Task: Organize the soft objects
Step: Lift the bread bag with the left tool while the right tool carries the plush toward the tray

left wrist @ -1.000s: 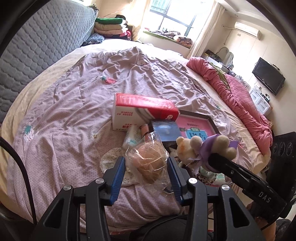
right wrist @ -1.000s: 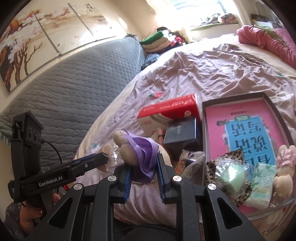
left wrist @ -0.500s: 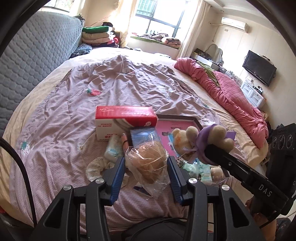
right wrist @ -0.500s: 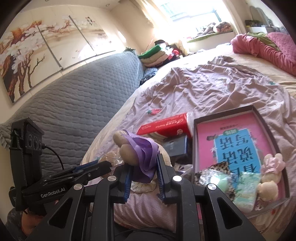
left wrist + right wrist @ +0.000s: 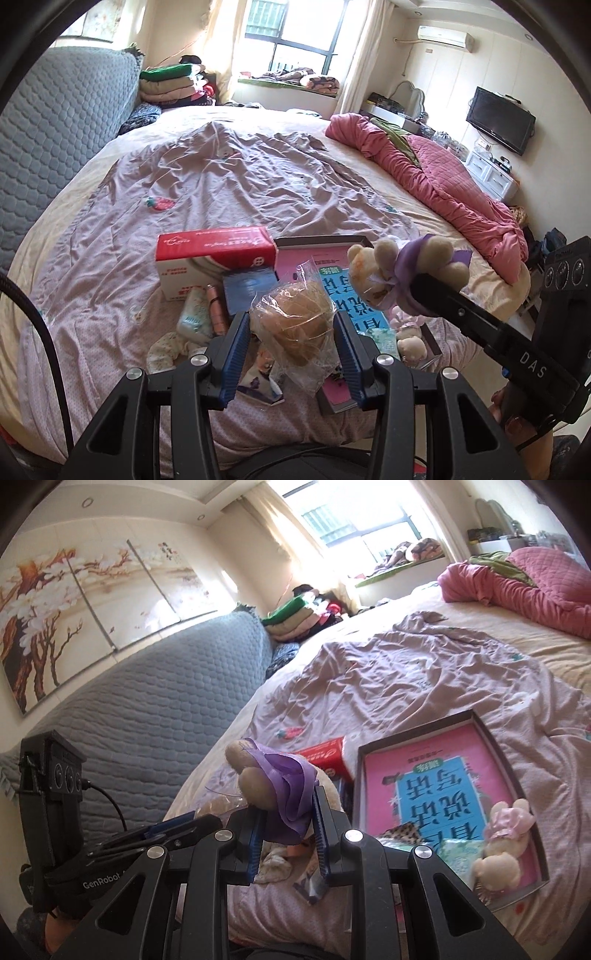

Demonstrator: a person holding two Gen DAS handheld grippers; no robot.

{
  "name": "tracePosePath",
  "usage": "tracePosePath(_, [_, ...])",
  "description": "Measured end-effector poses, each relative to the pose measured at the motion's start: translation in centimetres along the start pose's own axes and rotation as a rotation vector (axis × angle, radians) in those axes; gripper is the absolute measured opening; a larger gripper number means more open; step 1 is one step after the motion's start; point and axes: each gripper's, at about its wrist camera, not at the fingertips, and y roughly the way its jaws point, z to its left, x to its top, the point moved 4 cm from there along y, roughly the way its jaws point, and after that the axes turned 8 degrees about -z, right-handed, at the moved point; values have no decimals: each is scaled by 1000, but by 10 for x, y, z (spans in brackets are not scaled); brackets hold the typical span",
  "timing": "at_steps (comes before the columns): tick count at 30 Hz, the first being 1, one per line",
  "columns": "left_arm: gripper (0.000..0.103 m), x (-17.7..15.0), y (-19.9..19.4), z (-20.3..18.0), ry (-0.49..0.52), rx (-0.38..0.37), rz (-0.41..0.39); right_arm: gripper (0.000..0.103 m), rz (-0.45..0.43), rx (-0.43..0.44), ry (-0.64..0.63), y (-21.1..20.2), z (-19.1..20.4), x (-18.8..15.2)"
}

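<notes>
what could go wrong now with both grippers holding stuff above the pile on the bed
1. The left gripper clamps a tan ball in a loose clear bag; the slippery film could let it slide out.
2. The right gripper pinches the plush bear mostly by its purple ribbon, so the bear may twist or pull free.
3. The two grippers sit close together over the tray; they might bump when lowering.

"DAS" stands on the right hand-held gripper (image 5: pixel 424 291), and what looks like "GenRobot" on the left hand-held gripper (image 5: pixel 192 821).
</notes>
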Motion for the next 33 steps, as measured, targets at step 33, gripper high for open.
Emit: tracePosePath(33, [46, 4, 60, -81, 138, -61, 62, 24, -128, -154, 75, -49, -85, 23])
